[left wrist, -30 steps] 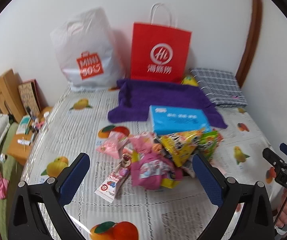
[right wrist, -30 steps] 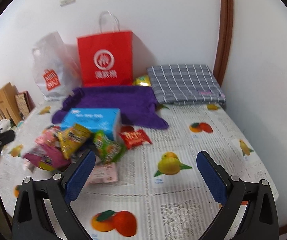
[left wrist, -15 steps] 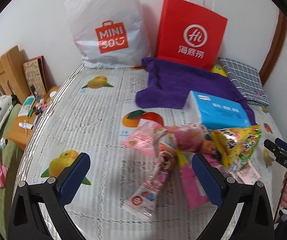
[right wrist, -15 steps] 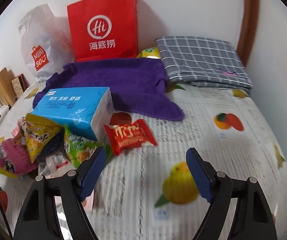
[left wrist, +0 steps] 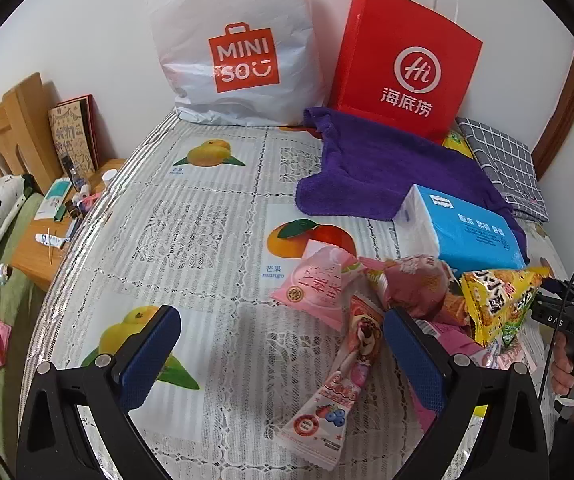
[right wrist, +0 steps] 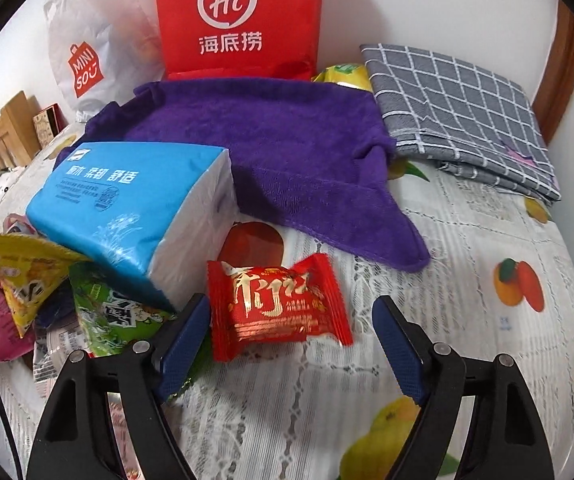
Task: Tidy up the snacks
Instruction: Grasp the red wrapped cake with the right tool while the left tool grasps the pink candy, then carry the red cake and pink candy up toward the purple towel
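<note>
The right gripper [right wrist: 291, 344], two black arms with blue pads, points down at the table with its jaws spread apart and holding nothing. A red foil snack packet with gold lettering [right wrist: 277, 306] lies flat on the cloth between the pads; whether the left pad touches its edge cannot be told, and the right pad stands clear of it.

The left gripper [left wrist: 281, 354] also stands wide and empty. A long pink snack stick wrapper with a berry picture [left wrist: 341, 380] lies between its pads, nearer the right one, touched by neither.

Beyond the pink wrapper, a heap of snacks rests on the fruit-printed table cover [left wrist: 191, 240]: a pale pink packet [left wrist: 315, 284], a dusty pink bag [left wrist: 415, 284], and a yellow triangular packet [left wrist: 495, 292]. A blue and white tissue pack [right wrist: 127, 208] leans over the heap, just beside the red packet.

Farther back lie a purple towel [right wrist: 287, 152] and a folded grey checked cloth [right wrist: 455, 104]. A red paper bag [left wrist: 407, 64] and a white plastic shopping bag [left wrist: 235, 40] stand against the wall.
</note>
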The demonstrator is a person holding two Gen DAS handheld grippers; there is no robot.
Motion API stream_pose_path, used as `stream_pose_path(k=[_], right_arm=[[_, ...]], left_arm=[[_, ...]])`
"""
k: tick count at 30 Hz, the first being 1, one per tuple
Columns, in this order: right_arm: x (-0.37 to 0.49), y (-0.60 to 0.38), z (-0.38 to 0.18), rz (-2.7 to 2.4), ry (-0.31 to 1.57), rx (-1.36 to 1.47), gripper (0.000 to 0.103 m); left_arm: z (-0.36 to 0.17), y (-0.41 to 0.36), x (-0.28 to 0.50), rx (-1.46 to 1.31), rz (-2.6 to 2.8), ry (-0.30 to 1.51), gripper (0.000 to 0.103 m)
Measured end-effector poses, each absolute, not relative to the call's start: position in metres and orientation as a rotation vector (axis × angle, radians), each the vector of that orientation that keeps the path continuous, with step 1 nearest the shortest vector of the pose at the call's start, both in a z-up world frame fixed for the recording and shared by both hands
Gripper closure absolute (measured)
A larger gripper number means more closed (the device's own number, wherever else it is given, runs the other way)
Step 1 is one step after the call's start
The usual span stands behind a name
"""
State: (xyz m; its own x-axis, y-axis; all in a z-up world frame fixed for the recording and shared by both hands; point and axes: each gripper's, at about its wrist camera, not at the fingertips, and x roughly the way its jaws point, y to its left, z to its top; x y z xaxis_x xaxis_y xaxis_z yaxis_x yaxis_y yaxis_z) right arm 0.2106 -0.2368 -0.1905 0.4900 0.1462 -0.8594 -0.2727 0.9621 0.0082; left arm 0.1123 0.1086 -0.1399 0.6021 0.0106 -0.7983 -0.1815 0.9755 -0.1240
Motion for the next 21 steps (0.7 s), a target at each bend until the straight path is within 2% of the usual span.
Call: stream_pose_path(k=[6, 8, 9, 13, 18, 21], right_arm=[[0.224, -0.243, -0.201, 0.249, 1.051, -0.103, 0.021], [0.223, -0.243, -0.2, 0.257, 1.037, -0.11, 0.029], [0.222, -0.242, -0.2, 0.25, 1.027, -0.124, 0.037], [0.215, -0.247, -0.196, 0.246, 1.024, -0.091, 0.046], [0.193, -0.263, -0.185, 0.203, 0.989, -0.032, 0.046], [0.18, -0.268, -0.185, 0.177, 0.988, -0.025, 0.046]], left_arm=[[-0.145, 0.112, 0.115, -0.213, 0.104, 0.924, 0.001], [-0.147, 0.112, 0.116, -0.213, 0.101, 0.925, 0.001], [-0.147, 0.112, 0.116, -0.214, 0.098, 0.925, 0.001], [-0.15, 0.112, 0.117, -0.206, 0.097, 0.928, 0.001], [-0.155, 0.115, 0.118, -0.174, 0.113, 0.93, 0.001], [-0.158, 0.116, 0.128, -0.167, 0.112, 0.939, 0.005]])
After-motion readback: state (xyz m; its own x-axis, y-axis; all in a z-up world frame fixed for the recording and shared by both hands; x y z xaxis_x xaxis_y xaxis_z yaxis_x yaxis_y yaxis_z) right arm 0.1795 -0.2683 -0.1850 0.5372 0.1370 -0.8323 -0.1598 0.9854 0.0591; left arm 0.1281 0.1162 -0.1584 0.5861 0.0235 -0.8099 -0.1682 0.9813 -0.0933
